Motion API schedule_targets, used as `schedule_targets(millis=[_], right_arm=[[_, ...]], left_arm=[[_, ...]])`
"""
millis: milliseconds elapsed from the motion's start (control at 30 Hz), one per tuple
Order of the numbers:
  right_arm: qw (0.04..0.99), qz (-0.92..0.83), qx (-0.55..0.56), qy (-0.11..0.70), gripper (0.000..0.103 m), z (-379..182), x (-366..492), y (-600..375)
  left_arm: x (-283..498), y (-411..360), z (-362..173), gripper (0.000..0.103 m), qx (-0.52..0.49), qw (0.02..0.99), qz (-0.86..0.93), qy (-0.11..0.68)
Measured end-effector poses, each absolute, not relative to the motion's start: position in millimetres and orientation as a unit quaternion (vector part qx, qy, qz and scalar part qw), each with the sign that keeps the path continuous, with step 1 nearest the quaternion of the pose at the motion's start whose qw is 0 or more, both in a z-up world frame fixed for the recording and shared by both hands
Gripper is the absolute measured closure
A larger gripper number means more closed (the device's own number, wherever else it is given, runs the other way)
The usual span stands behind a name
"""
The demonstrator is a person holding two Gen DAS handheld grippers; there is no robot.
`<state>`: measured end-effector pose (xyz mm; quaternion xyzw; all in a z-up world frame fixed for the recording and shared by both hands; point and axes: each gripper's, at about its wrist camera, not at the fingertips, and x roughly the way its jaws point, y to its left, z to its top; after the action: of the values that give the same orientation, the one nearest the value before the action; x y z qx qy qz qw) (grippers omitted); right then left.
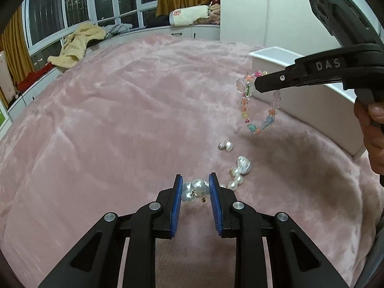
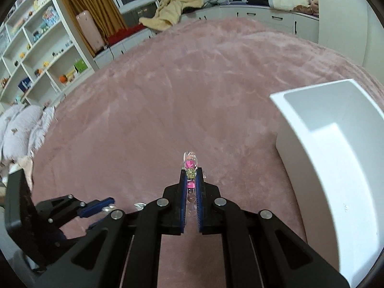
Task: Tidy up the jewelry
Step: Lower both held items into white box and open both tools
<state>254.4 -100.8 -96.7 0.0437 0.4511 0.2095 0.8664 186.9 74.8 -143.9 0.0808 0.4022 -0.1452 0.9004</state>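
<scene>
The left claw (image 1: 195, 188) is gripping a cluster of round white pearl beads (image 1: 195, 188) between its blue ribbed pads (image 1: 176, 206), the jaws standing narrowly apart with the pearls filling the gap. The cluster is hanging just above the fluffy pink blanket (image 1: 120, 120) covering the bed, near the bed's near edge.

The right claw (image 2: 191, 176) is clamped tight on a bracelet of colourful translucent plastic beads (image 1: 258, 110), its pads nearly meeting around a pink and a yellow bead. In the left wrist view the bracelet is dangling as a loop below the claw's black tip, clear of the blanket and throwing a shadow onto it. A person's hand (image 1: 372, 129) is holding the right claw's handle at the picture's right edge.

On the blanket between the two claws, a small pair of silvery pearl earrings (image 1: 225, 145) is lying apart from a short string of white pearls with one large glossy bead (image 1: 240, 170); the string is lying just beside the left claw's right pad.

An open white rectangular box (image 2: 336, 156) is sitting on the blanket toward the bed's right edge, near the dangling bracelet. Its inside, as far as it is showing, is holding nothing visible.
</scene>
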Motion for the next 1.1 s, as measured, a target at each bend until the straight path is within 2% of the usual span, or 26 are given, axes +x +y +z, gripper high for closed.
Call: schedule_targets(millis=[500,1100], right_arm=[[0.886,0.202,0.074,0.412,0.095,-29.1,233.3,-136.7],[0.912,0.116,0.089,0.383,0.095,14.8,214.0,-241.8]], left_arm=[[191.3,49.0,-80.3,0.076,0.085,0.914,-0.175,0.356],[216.2,-49.0,-35.0,0.076,0.105,0.912,-0.244,0.313]])
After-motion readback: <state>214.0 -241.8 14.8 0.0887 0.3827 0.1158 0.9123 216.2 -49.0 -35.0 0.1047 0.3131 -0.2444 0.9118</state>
